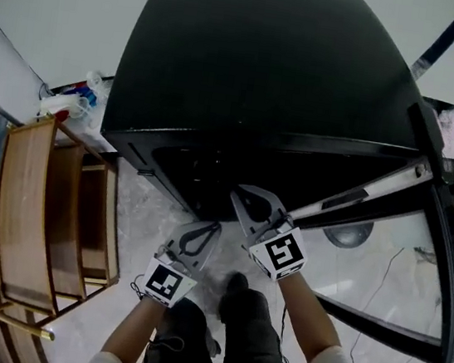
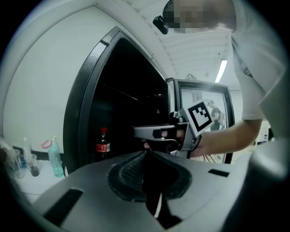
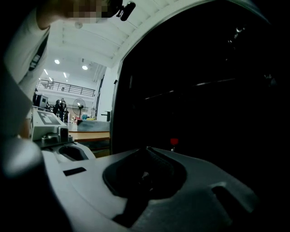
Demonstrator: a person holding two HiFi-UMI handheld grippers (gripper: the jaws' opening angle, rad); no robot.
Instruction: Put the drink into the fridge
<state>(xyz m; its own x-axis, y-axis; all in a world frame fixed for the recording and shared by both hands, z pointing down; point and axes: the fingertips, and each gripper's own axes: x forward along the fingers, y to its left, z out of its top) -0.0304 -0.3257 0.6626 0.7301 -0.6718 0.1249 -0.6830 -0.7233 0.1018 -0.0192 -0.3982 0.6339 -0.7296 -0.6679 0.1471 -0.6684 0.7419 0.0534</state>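
The pale, marbled floor [image 1: 144,207] carries a black fridge [image 1: 267,73] with its door swung open. Just beside it on the left stands a wooden rack [image 1: 37,217] with slanted shelves. A dark shoe [image 1: 236,287] rests on the floor in front of the fridge. Inside the fridge, near its left wall, a cola bottle [image 2: 103,144] with a red cap stands upright; the surface under it is too dark to make out. Left of the fridge, a white ledge [image 2: 27,183] holds a clear greenish bottle [image 2: 55,158] and clear cups [image 2: 31,164].

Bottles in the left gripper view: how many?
2. A red-capped drink bottle stands inside the dark fridge; a clear bottle stands outside, left of it. More may hide in the dark.
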